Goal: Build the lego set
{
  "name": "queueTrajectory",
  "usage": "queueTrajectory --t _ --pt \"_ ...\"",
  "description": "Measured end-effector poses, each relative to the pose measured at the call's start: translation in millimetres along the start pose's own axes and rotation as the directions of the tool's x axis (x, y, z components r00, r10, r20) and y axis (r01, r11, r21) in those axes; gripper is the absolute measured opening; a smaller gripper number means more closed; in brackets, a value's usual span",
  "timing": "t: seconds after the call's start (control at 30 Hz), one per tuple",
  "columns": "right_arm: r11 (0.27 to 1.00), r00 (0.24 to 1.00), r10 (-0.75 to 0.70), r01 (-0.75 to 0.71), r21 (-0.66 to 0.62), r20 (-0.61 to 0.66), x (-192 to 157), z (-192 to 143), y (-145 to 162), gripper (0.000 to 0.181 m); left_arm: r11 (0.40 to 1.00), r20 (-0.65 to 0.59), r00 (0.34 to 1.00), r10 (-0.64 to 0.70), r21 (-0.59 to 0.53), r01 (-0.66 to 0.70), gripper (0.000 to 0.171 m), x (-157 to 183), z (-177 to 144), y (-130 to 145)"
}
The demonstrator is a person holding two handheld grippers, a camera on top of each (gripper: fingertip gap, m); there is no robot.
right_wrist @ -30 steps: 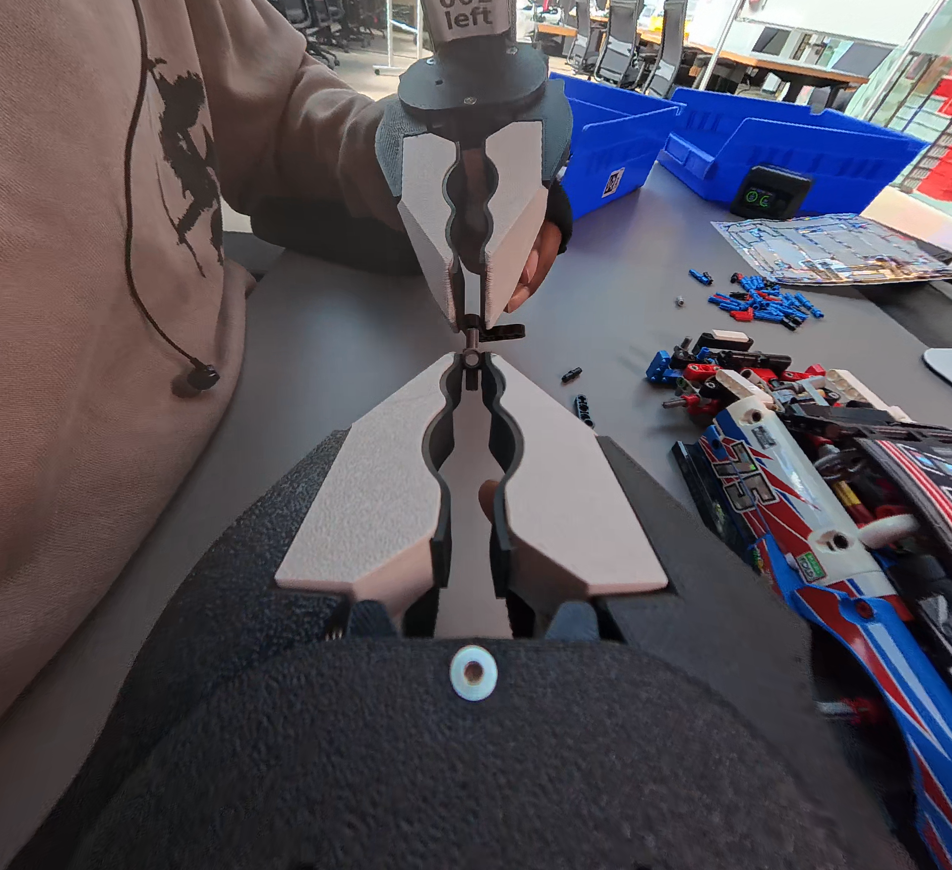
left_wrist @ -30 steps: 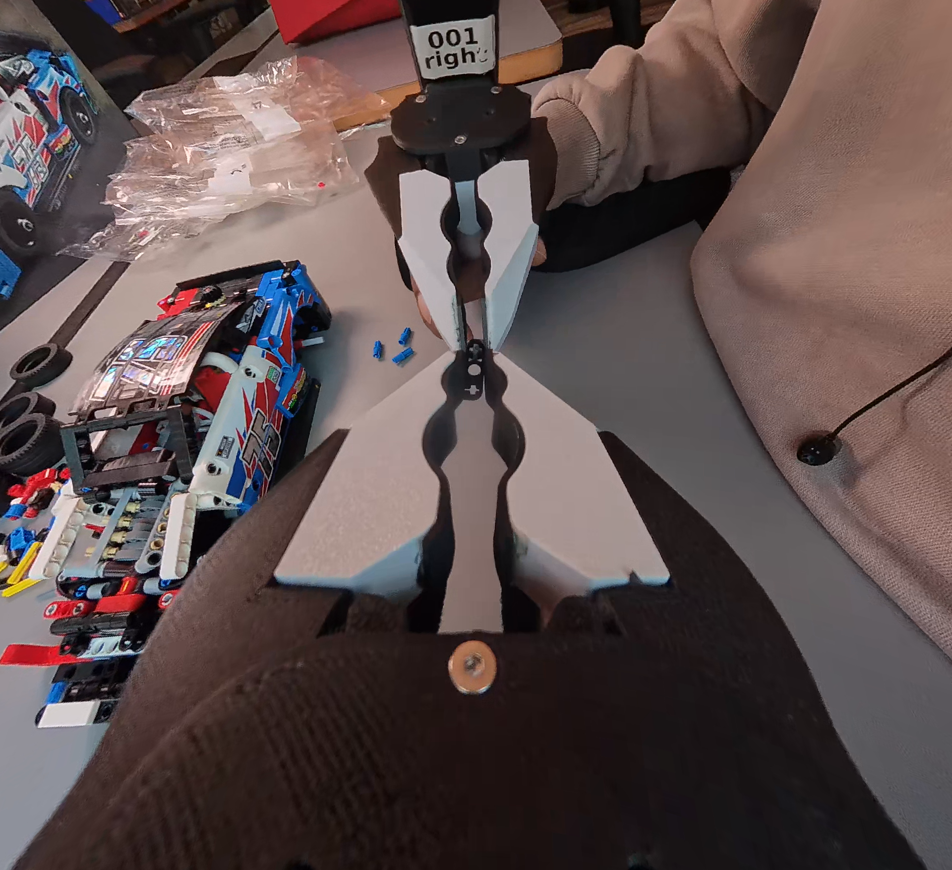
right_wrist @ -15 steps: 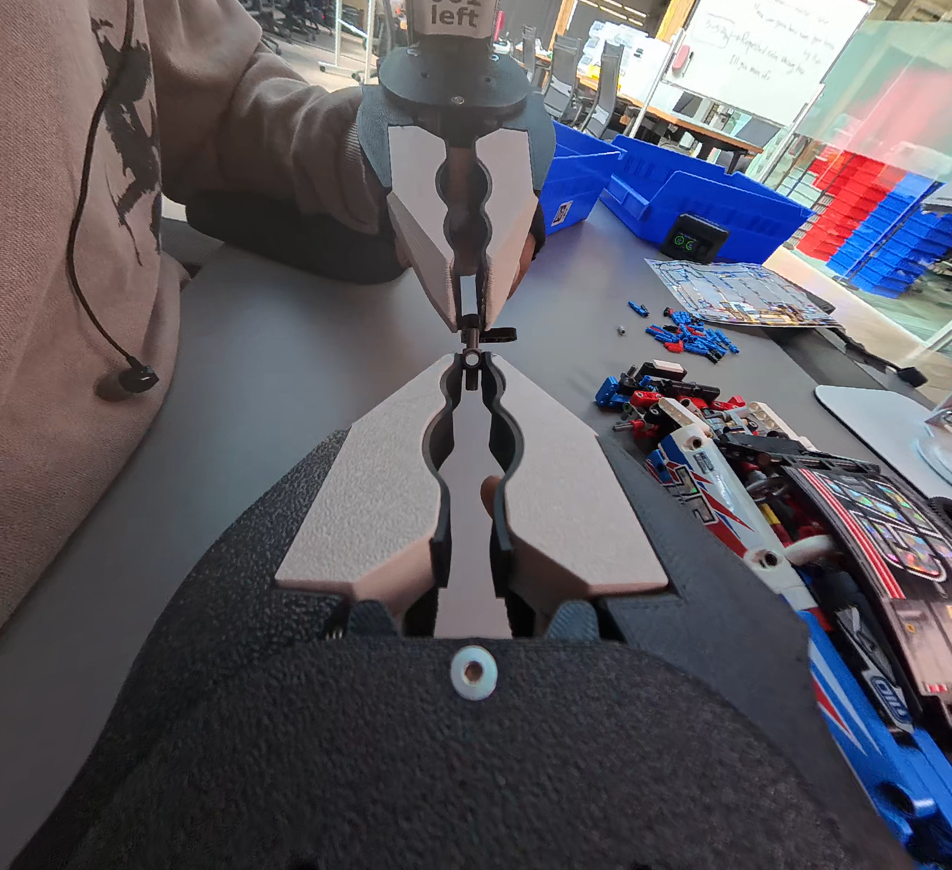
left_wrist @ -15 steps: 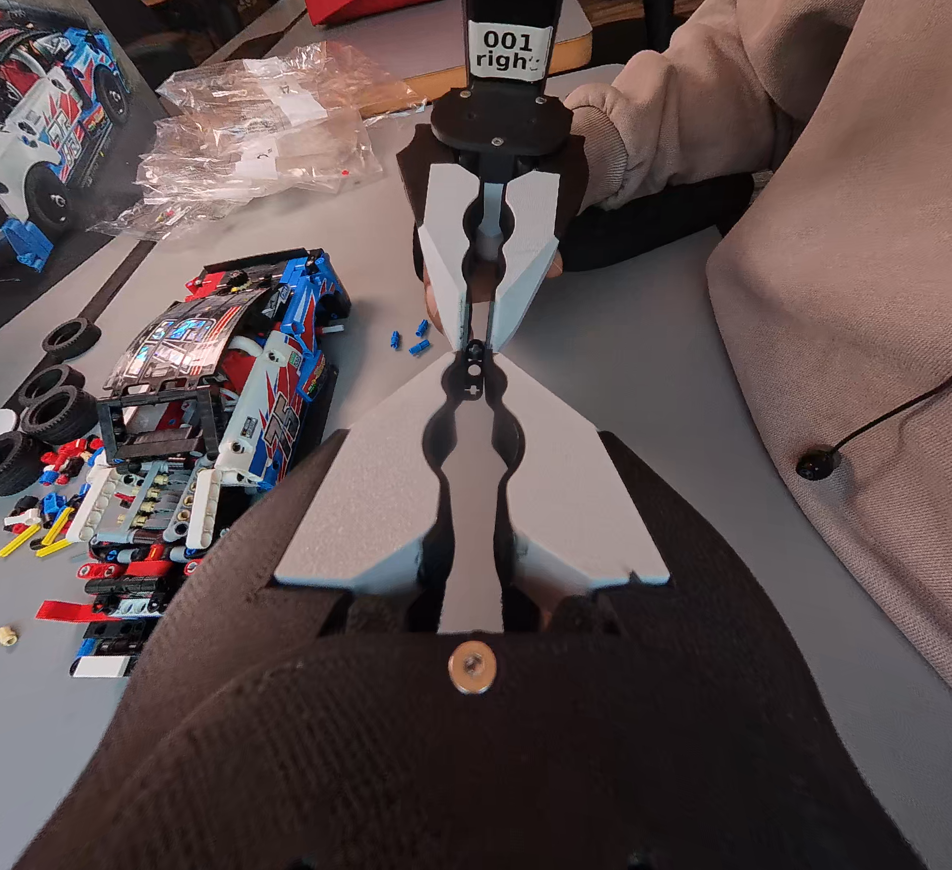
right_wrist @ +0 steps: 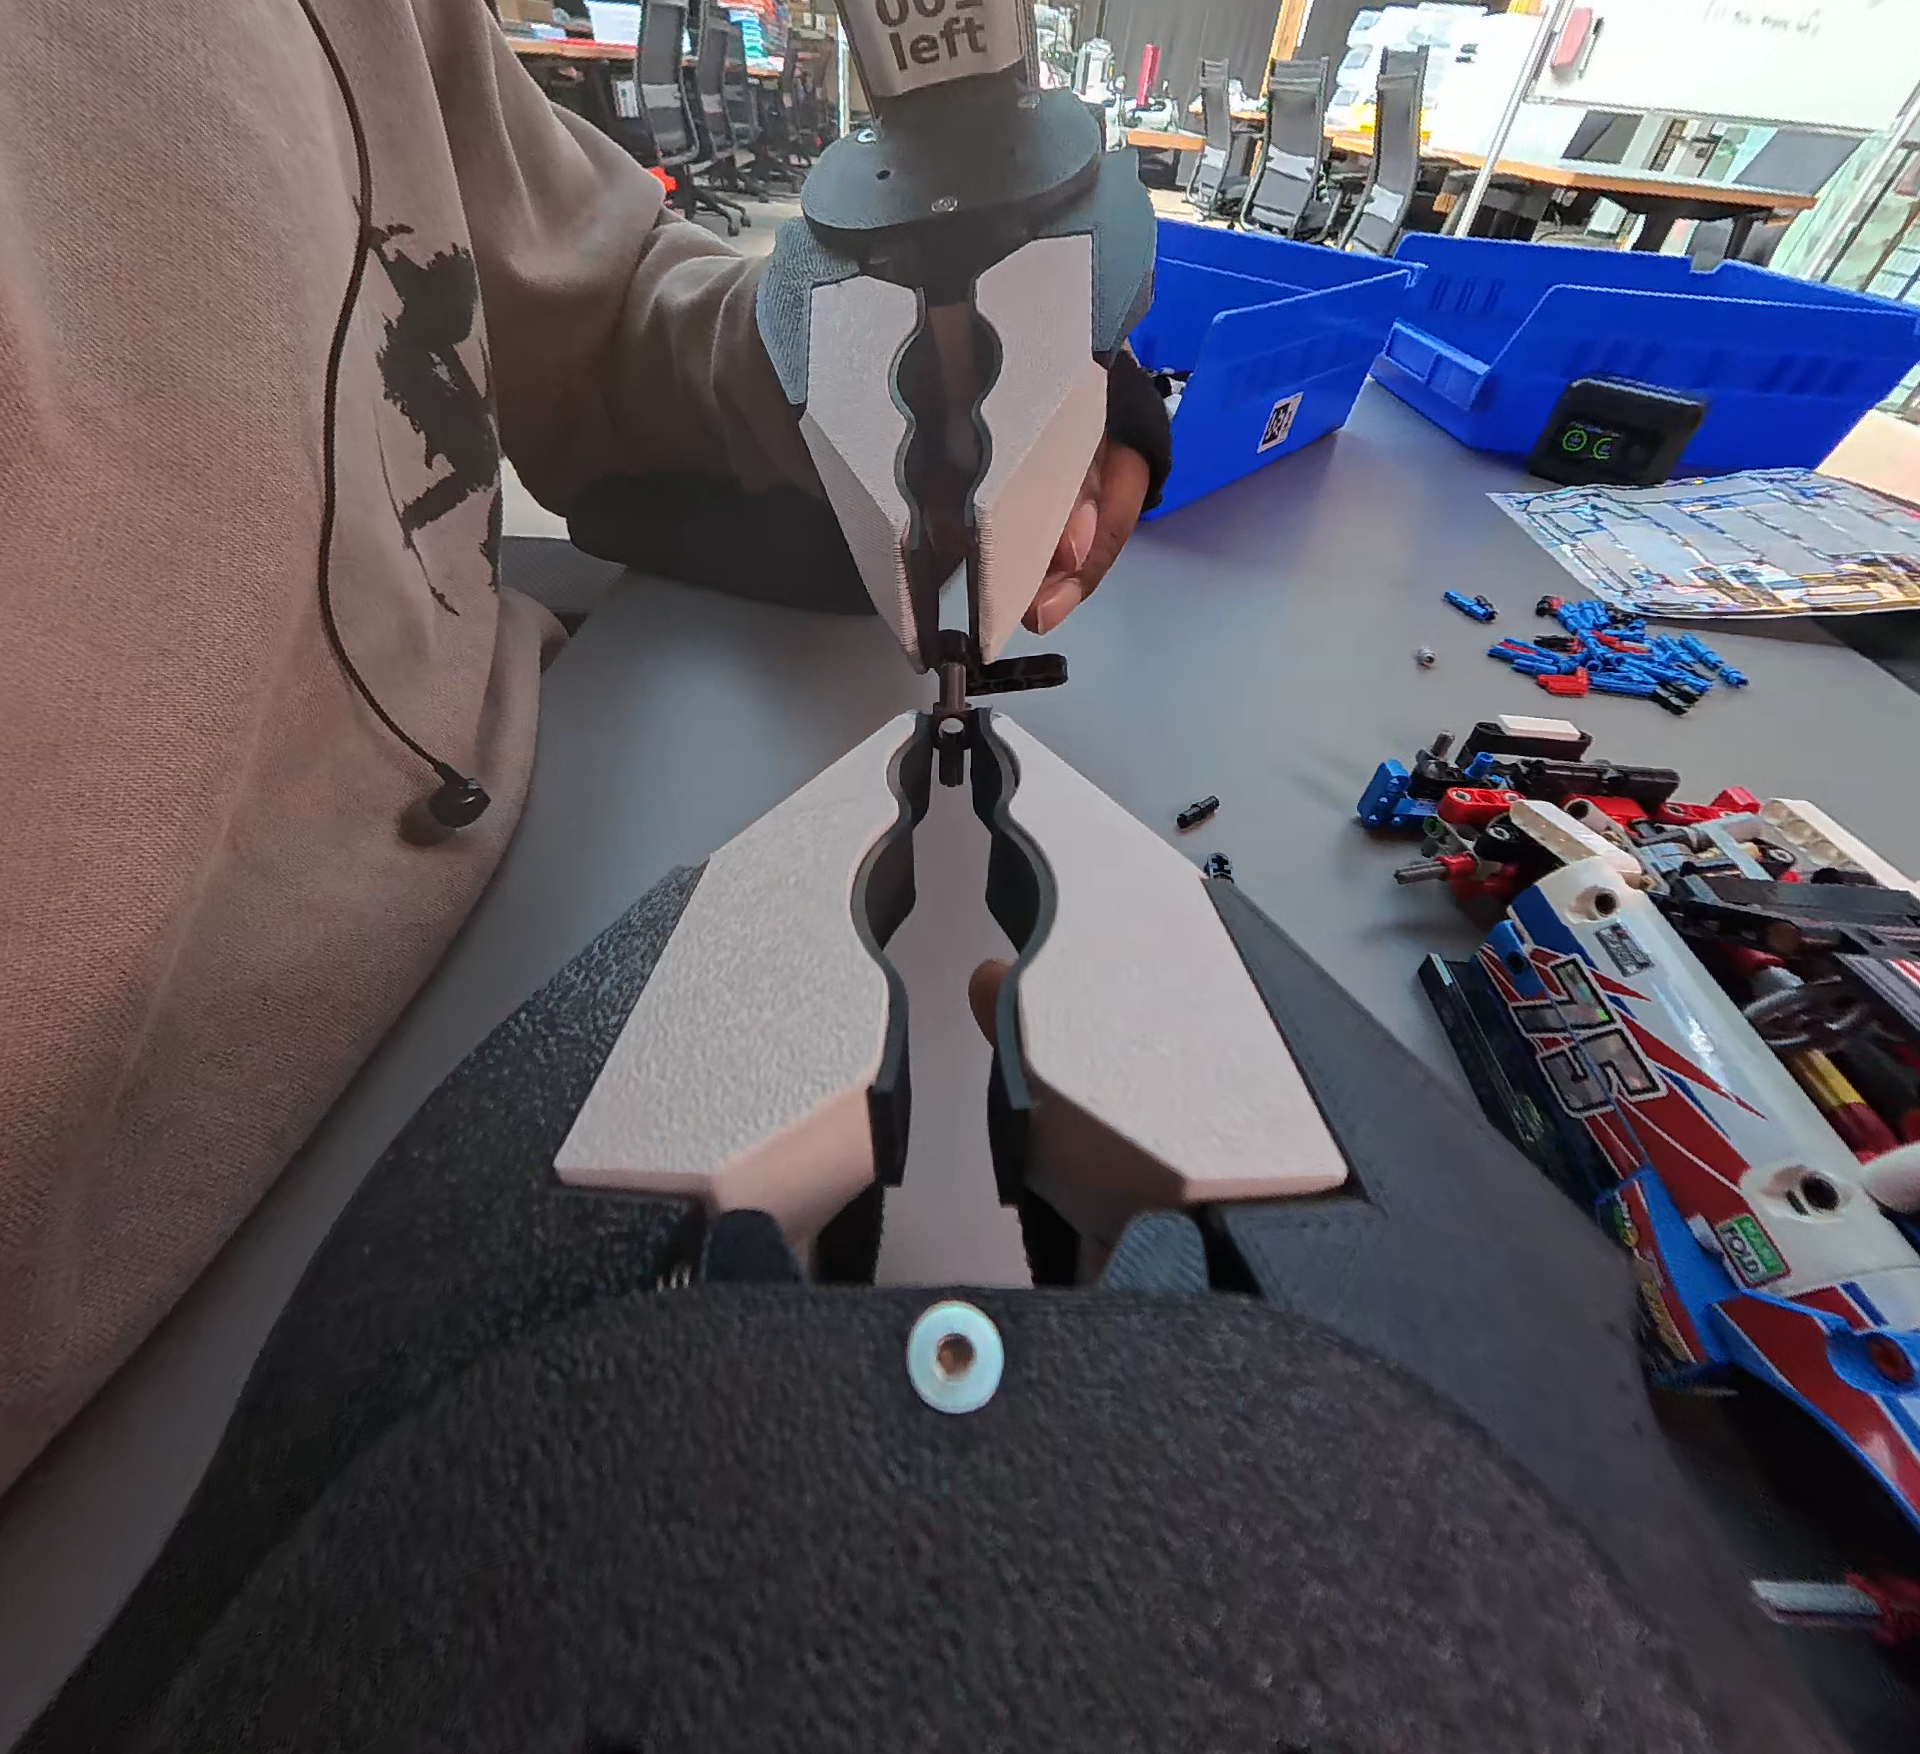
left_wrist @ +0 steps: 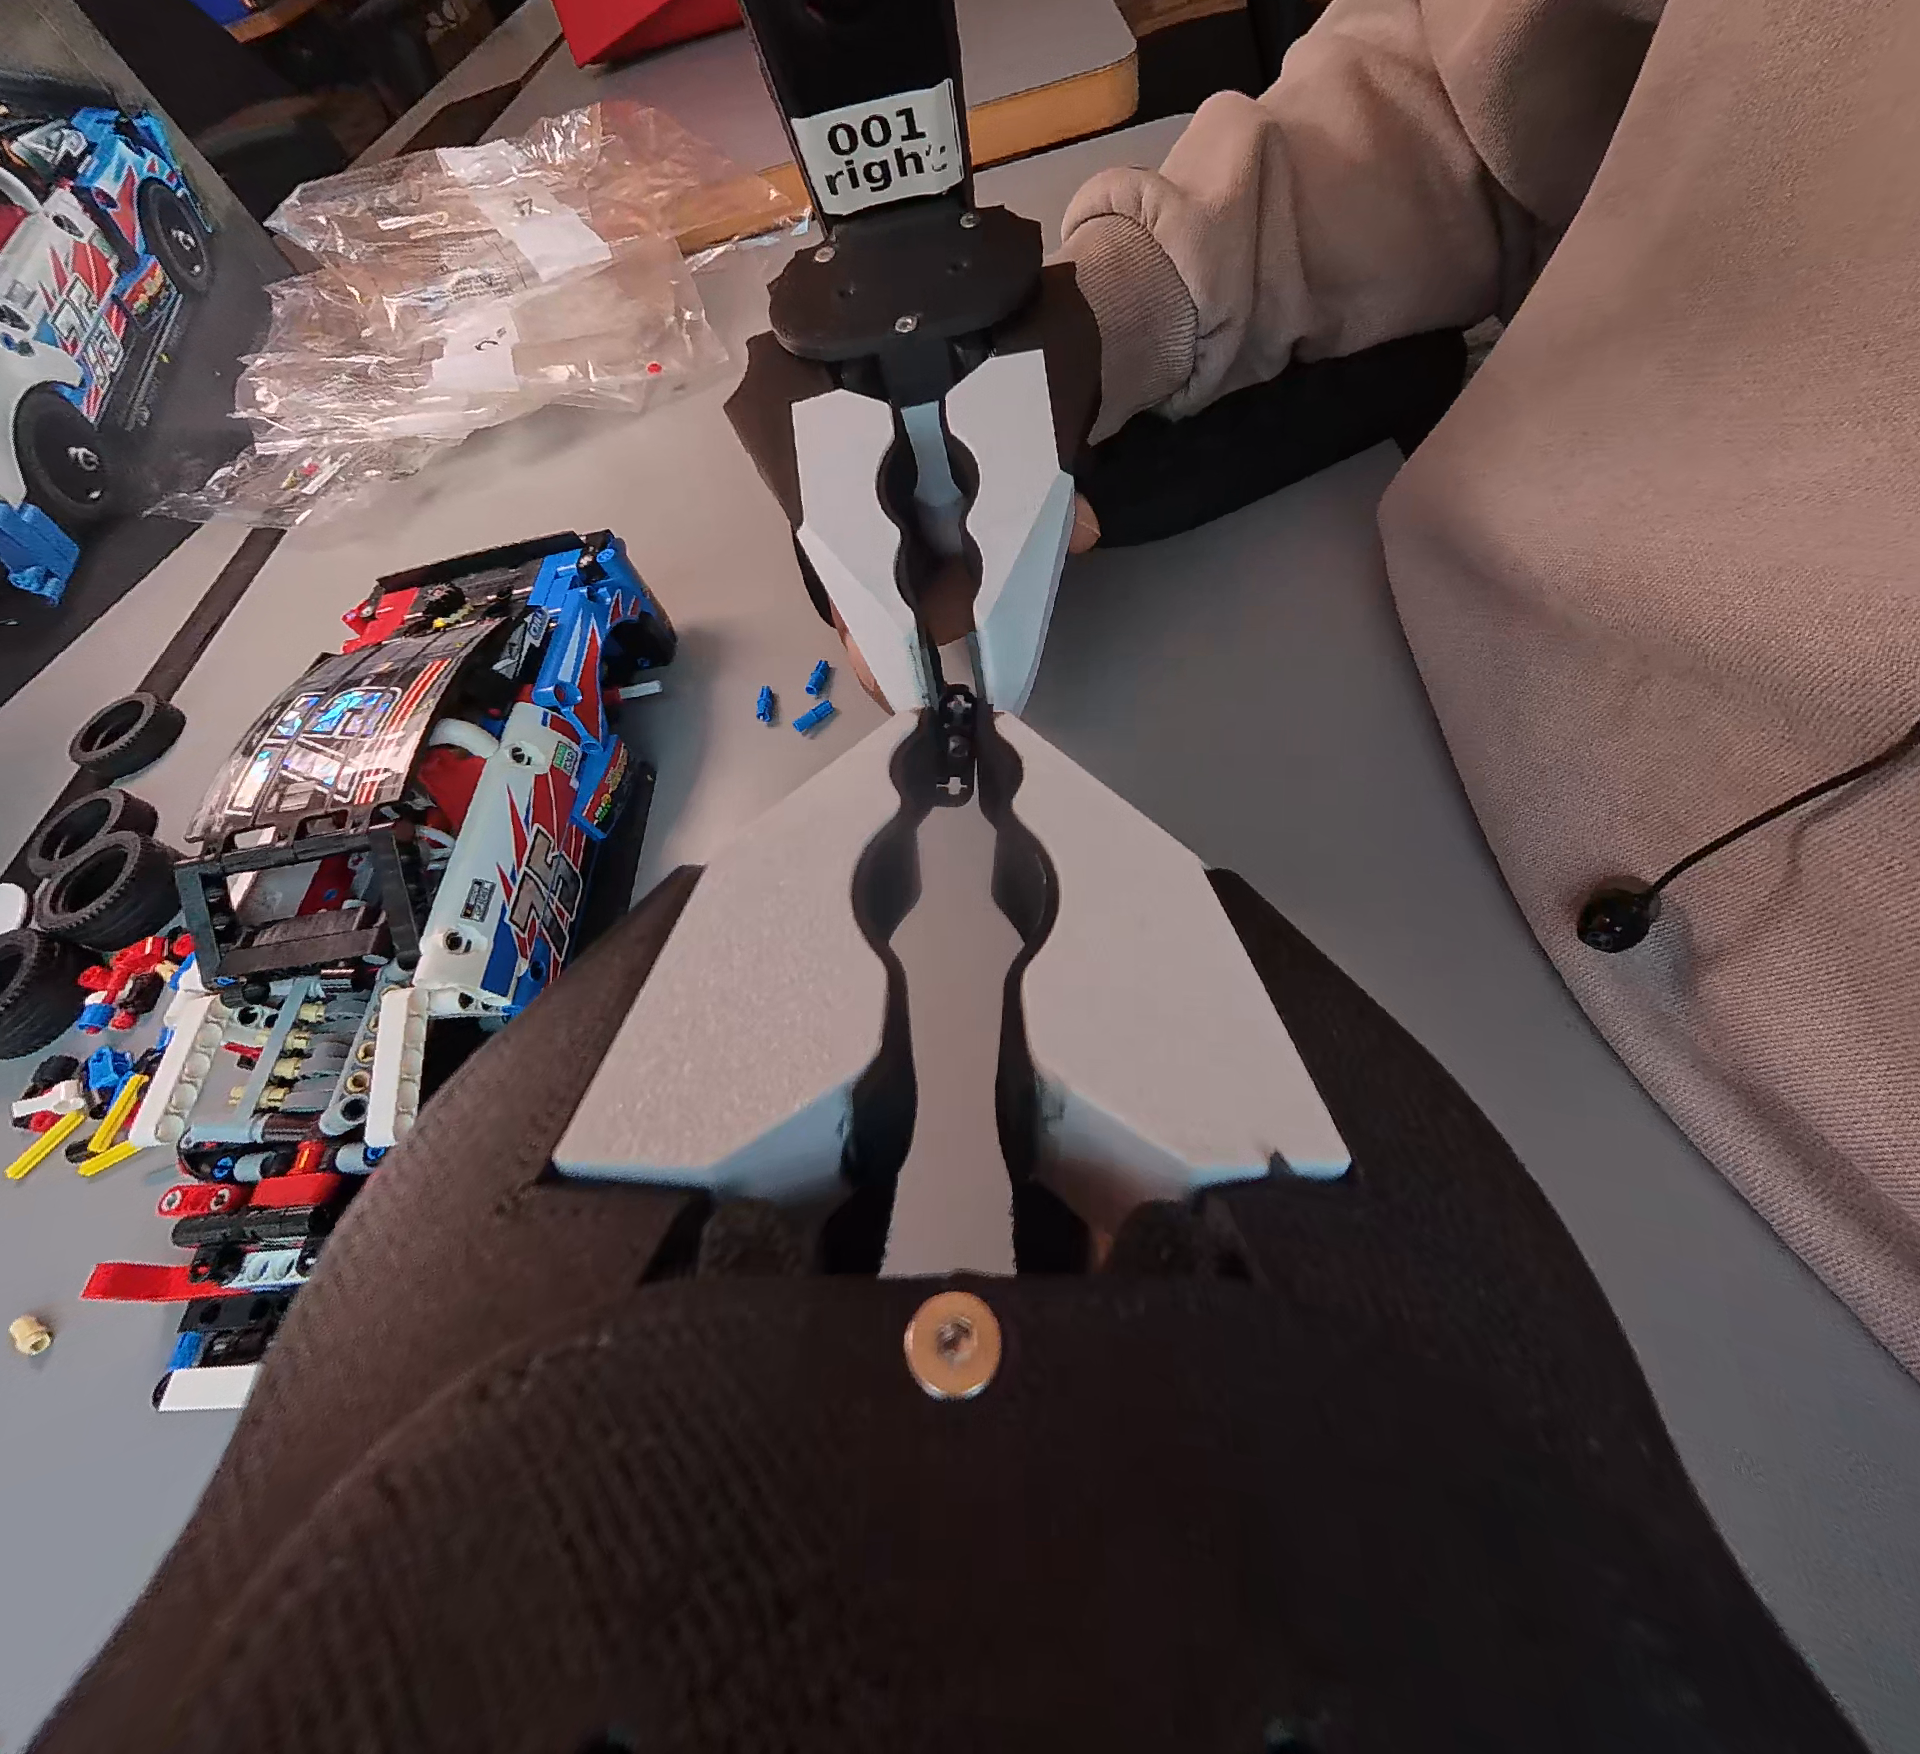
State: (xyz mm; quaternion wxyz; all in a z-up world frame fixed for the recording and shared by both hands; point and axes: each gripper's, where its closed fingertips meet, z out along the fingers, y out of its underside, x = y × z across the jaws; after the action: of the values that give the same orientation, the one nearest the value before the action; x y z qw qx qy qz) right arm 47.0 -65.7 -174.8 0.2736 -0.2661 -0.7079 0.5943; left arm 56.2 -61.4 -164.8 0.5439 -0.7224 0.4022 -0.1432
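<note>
My left gripper (left_wrist: 954, 759) has its fingers clenched on a small black connector piece (left_wrist: 953, 748), and my right gripper (right_wrist: 948, 736) pinches a black pin (right_wrist: 948, 740) tip to tip with it, above the bench (right_wrist: 1299, 696). The half-built race car (left_wrist: 416, 831) lies just beside them. Two blue bins (right_wrist: 1538, 354) stand at the far edge (contents hidden).

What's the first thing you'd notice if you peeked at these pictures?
Two grippers meet tip to tip above the grey table: the left gripper and the right gripper each pinch a tiny black piece, pressing them together. Beside them sits a half-built blue, white and red race car, with loose tyres at its far side.
</note>
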Motion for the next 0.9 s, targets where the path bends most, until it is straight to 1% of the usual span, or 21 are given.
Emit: queueTrajectory --t 0.2,0.33,0.47,0.63,0.77,0.9 --pt "0.999 0.998 -0.049 0.049 -0.009 -0.028 1.2 1.9 -2.1 0.005 0.999 0.024 0.999 0.028 -0.036 -0.027 0.006 -0.9 -2.9 0.6" --pt "0.994 0.993 -0.100 0.098 -0.041 -0.057 3.3 2.7 0.0 0.005 0.994 0.044 0.997 0.062 -0.088 -0.058 0.006 -2.0 -3.5 6.4" --pt "0.984 0.984 -0.160 0.151 -0.098 -0.081 5.2 4.1 5.3 0.005 0.990 0.048 0.997 0.068 -0.125 -0.062 0.006 -2.6 -2.6 12.9" --pt "0.951 0.968 -0.226 0.194 -0.242 -0.113 9.7 7.3 16.4 0.005 0.980 0.054 0.995 0.089 -0.184 -0.077 0.006 -5.0 -0.7 25.6" --pt "0.894 0.954 -0.274 0.206 -0.397 -0.121 13.4 9.4 31.9 0.005 0.969 0.039 0.995 0.088 -0.237 -0.076 0.006 -4.9 4.0 39.8" --pt "0.885 0.952 -0.279 0.203 -0.420 -0.127 13.5 8.1 37.9 0.005 0.959 0.036 0.994 0.102 -0.269 -0.089 0.006 -4.5 7.8 44.3"
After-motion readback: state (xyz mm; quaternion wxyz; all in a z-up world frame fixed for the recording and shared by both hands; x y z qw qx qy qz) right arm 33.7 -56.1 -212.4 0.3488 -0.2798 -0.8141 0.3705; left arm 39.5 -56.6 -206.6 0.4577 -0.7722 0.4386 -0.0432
